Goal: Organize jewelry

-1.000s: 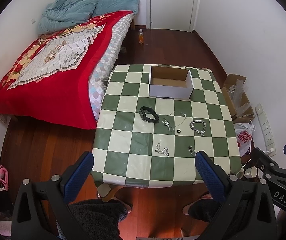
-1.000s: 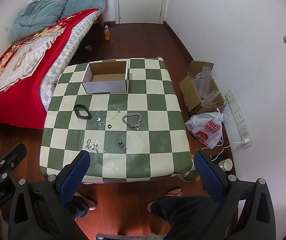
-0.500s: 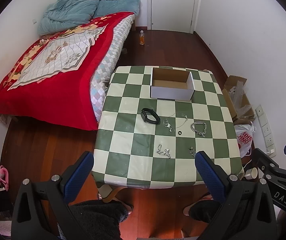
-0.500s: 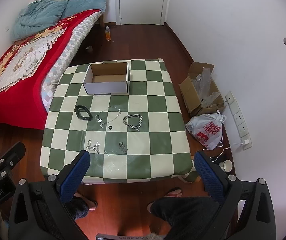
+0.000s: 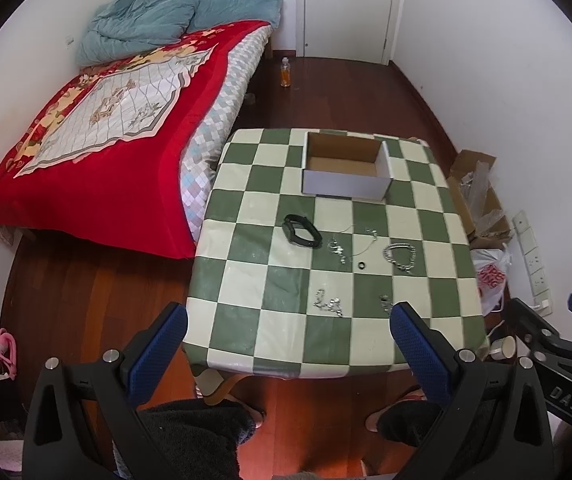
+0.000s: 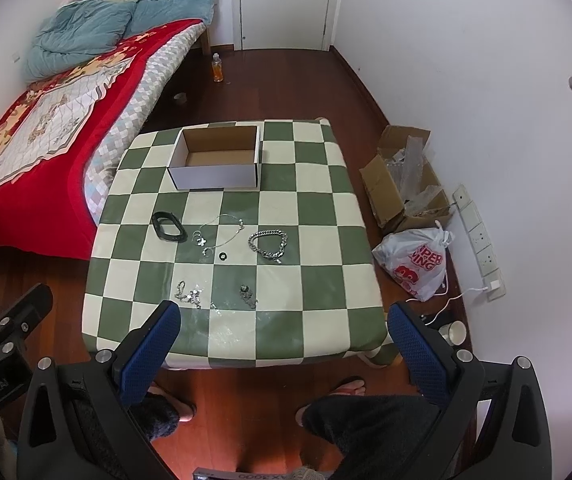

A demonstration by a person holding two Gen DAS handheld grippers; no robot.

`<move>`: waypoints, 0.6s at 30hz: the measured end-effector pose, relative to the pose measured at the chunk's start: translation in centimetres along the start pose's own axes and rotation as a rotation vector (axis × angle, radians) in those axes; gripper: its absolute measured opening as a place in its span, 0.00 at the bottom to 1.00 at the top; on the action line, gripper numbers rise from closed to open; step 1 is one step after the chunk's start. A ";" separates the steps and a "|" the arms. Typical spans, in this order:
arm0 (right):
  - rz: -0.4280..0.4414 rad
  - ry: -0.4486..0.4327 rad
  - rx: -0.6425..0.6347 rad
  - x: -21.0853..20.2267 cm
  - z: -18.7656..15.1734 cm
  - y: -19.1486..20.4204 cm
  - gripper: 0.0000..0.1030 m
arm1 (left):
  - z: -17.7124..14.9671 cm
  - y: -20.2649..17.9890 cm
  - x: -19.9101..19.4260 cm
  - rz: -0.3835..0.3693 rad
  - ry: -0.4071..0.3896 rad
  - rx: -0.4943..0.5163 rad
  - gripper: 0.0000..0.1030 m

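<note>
1. Jewelry lay loose on the checkered table [image 6: 318, 320], six pieces that I could count, all in its middle and near half.
2. One black band [image 6: 168, 227] sat farthest left, one thin necklace [image 6: 221, 229] just to its right, and one heavy silver chain bracelet [image 6: 267, 245] to the right of that.
3. One small dark ring [image 6: 222, 256] lay just beside the necklace's near end, apart from the bracelet.
4. Nearer to me were two small silver clusters: one [image 6: 188, 295] on the left and one [image 6: 247, 295] on the right; I could not tell what kind of pieces they were.
5. One open cardboard box [image 6: 215, 158] stood at the far side of the table, and I saw nothing inside it.
6. My left gripper [image 5: 286, 334] hung before the table's near edge with its two blue pads spread wide, holding nothing.
7. My right gripper [image 6: 283, 332] hung likewise, fingers wide apart with nothing between them.
8. Around the table: one bed [image 6: 45, 120] to the left, one bottle [image 6: 217, 68] on the floor by the one door [image 6: 286, 0], and one carton [image 6: 402, 184] and one printed bag [image 6: 416, 260] to the right.
</note>
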State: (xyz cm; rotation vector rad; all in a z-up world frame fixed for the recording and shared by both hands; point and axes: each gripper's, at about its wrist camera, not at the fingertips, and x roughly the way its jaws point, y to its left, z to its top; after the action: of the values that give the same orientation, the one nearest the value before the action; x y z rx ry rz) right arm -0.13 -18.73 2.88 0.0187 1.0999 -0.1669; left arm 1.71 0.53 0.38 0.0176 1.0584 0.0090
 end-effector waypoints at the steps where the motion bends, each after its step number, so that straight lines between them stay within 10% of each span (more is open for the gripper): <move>1: 0.002 0.004 0.001 0.3 0.0 0.0 1.00 | 0.1 0.1 0.6 0.010 0.005 0.000 1.00; 18: 0.028 0.294 0.022 21.7 -1.4 1.8 1.00 | -1.7 -0.2 22.2 0.126 0.336 0.047 1.00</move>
State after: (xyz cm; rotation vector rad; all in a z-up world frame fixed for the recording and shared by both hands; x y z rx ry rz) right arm 8.52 -19.53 -17.10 0.0807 1.3908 -0.1542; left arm 11.12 0.69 -19.81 0.1294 1.3917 0.1045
